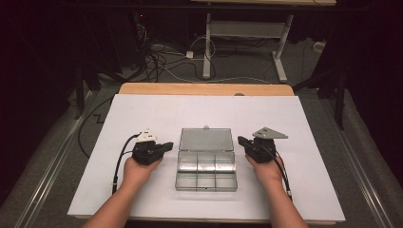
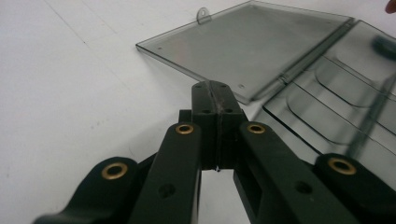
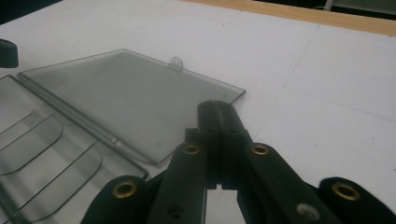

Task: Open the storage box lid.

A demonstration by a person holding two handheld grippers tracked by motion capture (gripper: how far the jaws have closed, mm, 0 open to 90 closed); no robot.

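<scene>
Lying open at the middle of the white table (image 1: 142,114), the clear plastic compartment box (image 1: 206,168) looks like work that is either just finished or about to start: its lid (image 1: 206,139) is already folded fully back and rests flat on the table surface beyond the tray, so the opening step seems done, and whatever filling or closing belongs to the job is, by my reading, still ahead. The tray is smoke-tinted and see-through, split into 2 rows of 3 compartments with rounded floors, and every one of them appears empty. A thin hinge line joins tray and lid, and a small tab (image 2: 202,14) sticks up from the lid's far edge, the likely spot to catch when closing it. Flanking the box, the left gripper (image 1: 167,146) sits just beside the lid's left corner and the right gripper (image 1: 241,140) just beside its right corner, each pointing inward but touching nothing. In both gripper views the 2 black jaws are pressed together with no gap and nothing between them, so both are clenched on air. Past the white surface, a strip of the wooden table edge (image 1: 204,89) shows at the far side.
</scene>
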